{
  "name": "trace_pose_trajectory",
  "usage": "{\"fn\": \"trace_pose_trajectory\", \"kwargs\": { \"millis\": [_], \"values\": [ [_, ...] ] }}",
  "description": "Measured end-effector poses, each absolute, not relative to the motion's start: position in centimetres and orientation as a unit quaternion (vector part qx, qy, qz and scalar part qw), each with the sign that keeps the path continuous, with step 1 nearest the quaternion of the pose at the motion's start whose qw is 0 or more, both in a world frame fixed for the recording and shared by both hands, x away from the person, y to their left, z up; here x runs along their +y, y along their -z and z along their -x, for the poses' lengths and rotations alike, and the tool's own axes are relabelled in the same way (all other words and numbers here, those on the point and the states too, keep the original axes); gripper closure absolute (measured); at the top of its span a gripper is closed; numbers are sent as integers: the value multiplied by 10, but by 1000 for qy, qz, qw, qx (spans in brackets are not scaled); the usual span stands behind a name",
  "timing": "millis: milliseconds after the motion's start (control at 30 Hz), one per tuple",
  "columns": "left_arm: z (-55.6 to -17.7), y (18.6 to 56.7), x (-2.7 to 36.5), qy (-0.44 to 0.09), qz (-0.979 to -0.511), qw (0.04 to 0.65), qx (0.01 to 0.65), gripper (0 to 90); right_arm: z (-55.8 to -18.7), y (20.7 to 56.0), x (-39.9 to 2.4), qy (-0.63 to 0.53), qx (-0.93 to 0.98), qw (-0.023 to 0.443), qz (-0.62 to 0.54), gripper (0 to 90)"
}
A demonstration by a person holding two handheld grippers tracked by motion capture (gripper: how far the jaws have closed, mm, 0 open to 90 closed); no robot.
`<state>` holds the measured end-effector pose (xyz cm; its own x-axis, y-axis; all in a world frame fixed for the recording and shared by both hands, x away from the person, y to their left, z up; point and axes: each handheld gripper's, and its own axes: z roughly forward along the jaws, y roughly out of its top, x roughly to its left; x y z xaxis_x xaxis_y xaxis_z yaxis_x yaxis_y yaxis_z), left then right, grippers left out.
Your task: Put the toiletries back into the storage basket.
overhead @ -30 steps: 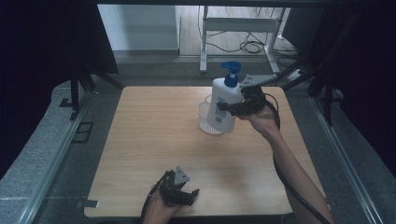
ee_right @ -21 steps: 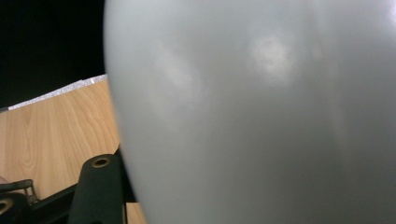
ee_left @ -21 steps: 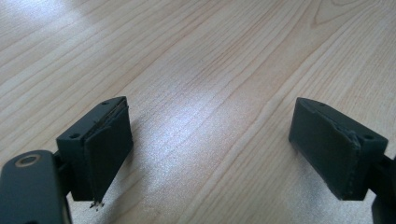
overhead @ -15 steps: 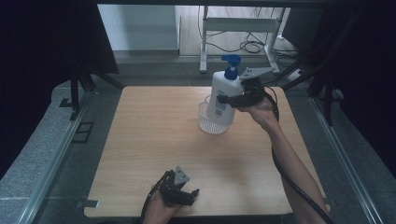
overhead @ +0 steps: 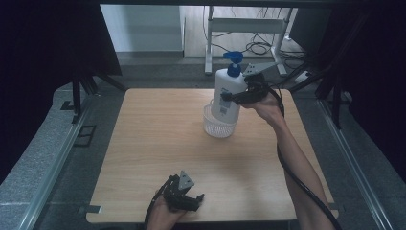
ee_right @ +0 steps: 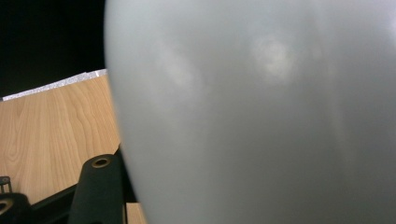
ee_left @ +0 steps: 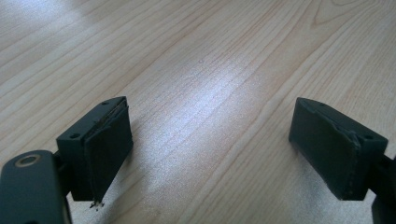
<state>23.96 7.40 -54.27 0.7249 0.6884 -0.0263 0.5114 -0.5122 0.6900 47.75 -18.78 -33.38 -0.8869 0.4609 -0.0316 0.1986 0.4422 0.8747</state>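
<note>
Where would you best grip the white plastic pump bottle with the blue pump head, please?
Grip the white pump bottle around its broad body, coming level from the side, as the right gripper does; the narrow blue pump head would likely wobble.

bottle: white plastic pump bottle [overhead: 227,96] with a blue pump head, a small printed label on its front
pose: upright, tilted slightly, pump spout pointing toward the right of the frame
place: upper middle of the high view, over the far part of the worktop [overhead: 158,158]
support: clamped at mid-body by the right gripper [overhead: 229,97], its base at or in the mouth of the basket
close-up: pale grey-white curved wall [ee_right: 261,112]
basket: small white mesh basket [overhead: 218,125], round, standing upright, just under the bottle
</note>
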Motion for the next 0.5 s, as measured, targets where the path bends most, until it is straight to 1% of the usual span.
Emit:
{"fn": "trace_pose_trajectory", "kwargs": {
  "millis": [500],
  "values": [
    [-239,543,74,-126,-860,350,350,127,-499,343,-189,-496,839,118,-189,373]
  ]
}}
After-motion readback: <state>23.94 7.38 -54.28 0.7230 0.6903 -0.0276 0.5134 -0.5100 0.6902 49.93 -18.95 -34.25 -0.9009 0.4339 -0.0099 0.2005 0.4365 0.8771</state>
